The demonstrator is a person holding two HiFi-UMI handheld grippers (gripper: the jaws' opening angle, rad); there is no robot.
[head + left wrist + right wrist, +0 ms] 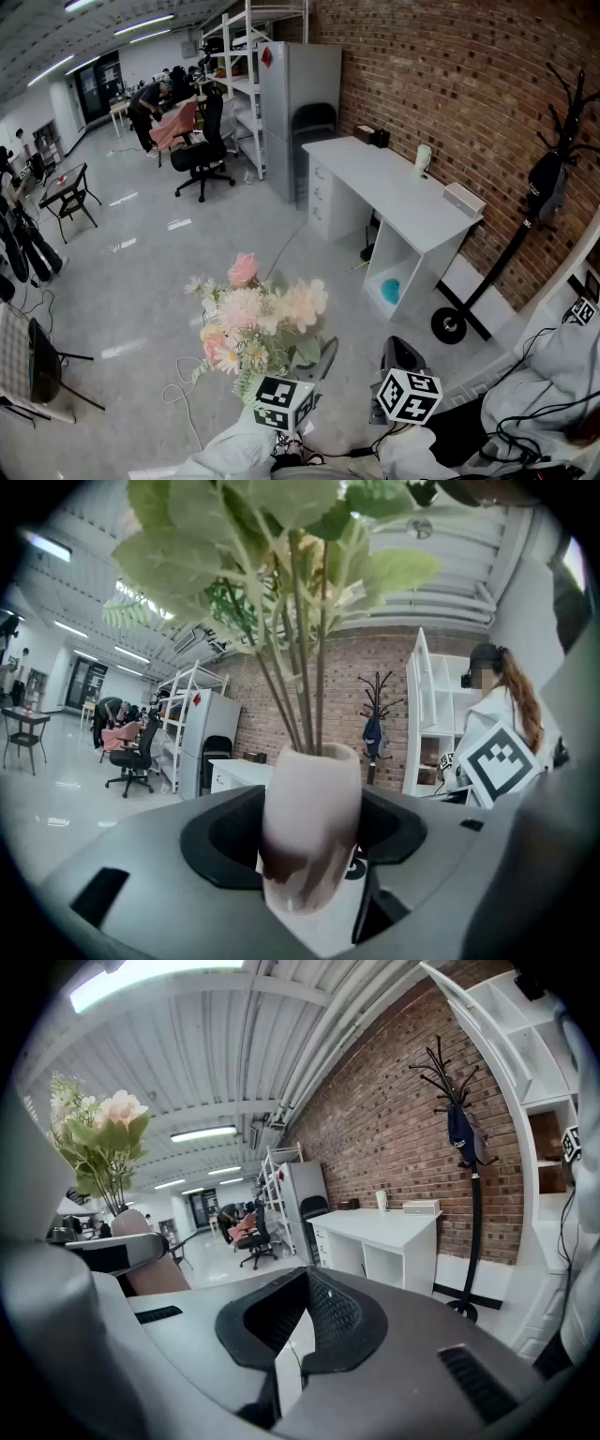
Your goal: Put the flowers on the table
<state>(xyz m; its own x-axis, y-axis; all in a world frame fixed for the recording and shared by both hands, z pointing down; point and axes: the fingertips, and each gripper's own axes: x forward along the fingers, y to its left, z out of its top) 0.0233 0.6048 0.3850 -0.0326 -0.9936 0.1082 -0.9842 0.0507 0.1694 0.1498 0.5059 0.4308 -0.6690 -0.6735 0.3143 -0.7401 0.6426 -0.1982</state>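
A bunch of pink, cream and white flowers (253,314) stands in a pale pink vase (309,827) with a brown foot, carried above the floor. My left gripper (309,855) is shut on the vase, one jaw on each side of it, and green stems (300,667) rise from its mouth. In the head view the left gripper (314,361) sits under the blooms. My right gripper (401,352) is beside it on the right; its jaws (292,1335) are shut with nothing between them. The white table (394,187) stands ahead against the brick wall.
On the table are a cup (423,159), a white box (464,199) and a dark box (375,136). A coat rack (553,178) stands to its right, a grey cabinet (291,112) and black chair (312,122) to its left. An office chair (202,155) and cables (178,394) are on the floor.
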